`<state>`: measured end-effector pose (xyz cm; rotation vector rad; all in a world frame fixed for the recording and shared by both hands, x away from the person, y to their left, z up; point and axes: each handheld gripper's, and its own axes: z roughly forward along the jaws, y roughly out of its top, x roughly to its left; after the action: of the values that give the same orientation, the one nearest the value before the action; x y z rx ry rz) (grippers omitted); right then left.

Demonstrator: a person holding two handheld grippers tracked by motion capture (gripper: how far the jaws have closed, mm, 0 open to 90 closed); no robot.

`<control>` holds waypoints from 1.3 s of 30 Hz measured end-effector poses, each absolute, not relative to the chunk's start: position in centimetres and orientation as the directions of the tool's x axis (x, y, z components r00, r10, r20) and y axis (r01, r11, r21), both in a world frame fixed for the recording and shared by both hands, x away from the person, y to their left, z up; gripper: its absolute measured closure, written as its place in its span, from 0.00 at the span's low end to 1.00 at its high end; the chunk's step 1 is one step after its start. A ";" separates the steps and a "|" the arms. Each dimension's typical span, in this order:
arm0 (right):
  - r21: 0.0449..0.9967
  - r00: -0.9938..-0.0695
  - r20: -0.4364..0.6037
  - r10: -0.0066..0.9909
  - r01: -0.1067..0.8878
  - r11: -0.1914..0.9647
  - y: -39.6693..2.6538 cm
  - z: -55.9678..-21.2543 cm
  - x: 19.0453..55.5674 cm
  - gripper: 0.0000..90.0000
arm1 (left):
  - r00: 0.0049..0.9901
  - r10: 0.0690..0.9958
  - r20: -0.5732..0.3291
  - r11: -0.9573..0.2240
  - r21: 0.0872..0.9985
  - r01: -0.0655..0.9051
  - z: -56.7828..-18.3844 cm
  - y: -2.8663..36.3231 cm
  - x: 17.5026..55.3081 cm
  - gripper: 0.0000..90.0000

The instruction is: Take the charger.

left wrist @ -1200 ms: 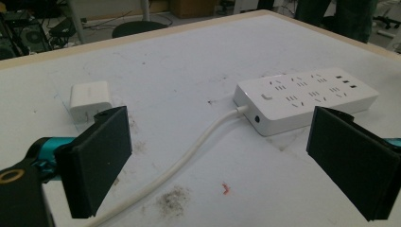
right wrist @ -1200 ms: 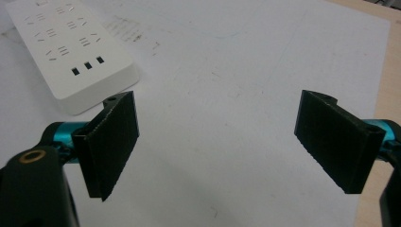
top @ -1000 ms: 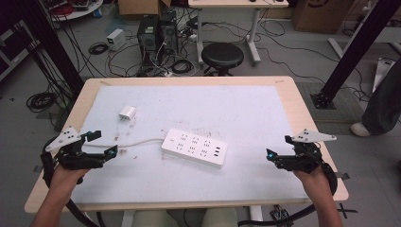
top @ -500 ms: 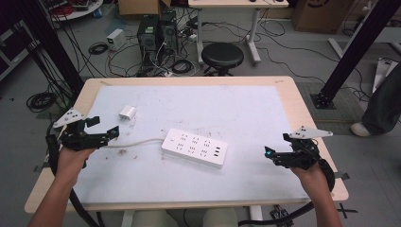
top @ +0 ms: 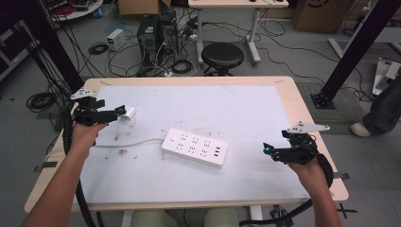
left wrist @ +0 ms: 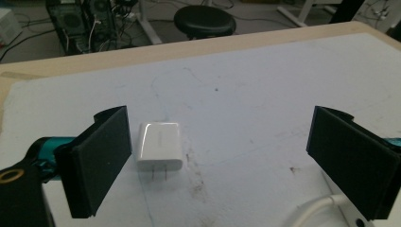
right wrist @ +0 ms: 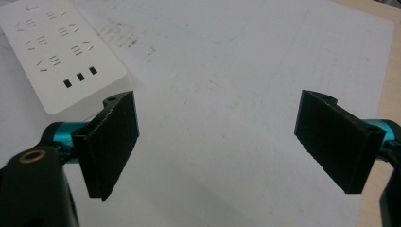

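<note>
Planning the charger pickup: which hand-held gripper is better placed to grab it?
Left. The left hand-held gripper is open, with the white charger lying just ahead near its left jaw. The right hand-held gripper is across the table, beyond the power strip.

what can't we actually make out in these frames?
- White charger: in the left gripper view, any print on its face is too faint to read.
- Power strip: right gripper view, far end cut by the frame edge.
- Strip cable: high view, its end hidden under the left hand.
</note>
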<state>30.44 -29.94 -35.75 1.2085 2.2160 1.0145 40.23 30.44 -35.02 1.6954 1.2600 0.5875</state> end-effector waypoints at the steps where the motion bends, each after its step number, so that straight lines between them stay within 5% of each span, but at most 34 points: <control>1: 0.762 -0.538 -0.020 0.843 0.538 0.361 -29.9 -35.8 30.6 0.16 | 0.363 0.921 -0.138 -0.062 0.870 0.489 -35.1 30.5 40.6 0.08; 31: 0.716 -0.522 -0.025 0.853 0.586 0.380 -28.6 -36.4 31.9 0.16 | 0.302 0.946 -0.116 -0.126 0.726 0.676 -43.2 30.1 49.2 0.11; 39: 0.712 -0.520 -0.026 0.854 0.590 0.381 -28.6 -36.4 32.0 0.16 | 0.291 0.952 -0.090 -0.154 0.683 0.714 -44.2 30.0 49.5 0.19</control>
<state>32.01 -28.65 -36.39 1.2510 2.2554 0.9245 49.52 29.97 -44.25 1.9348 1.4860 0.4868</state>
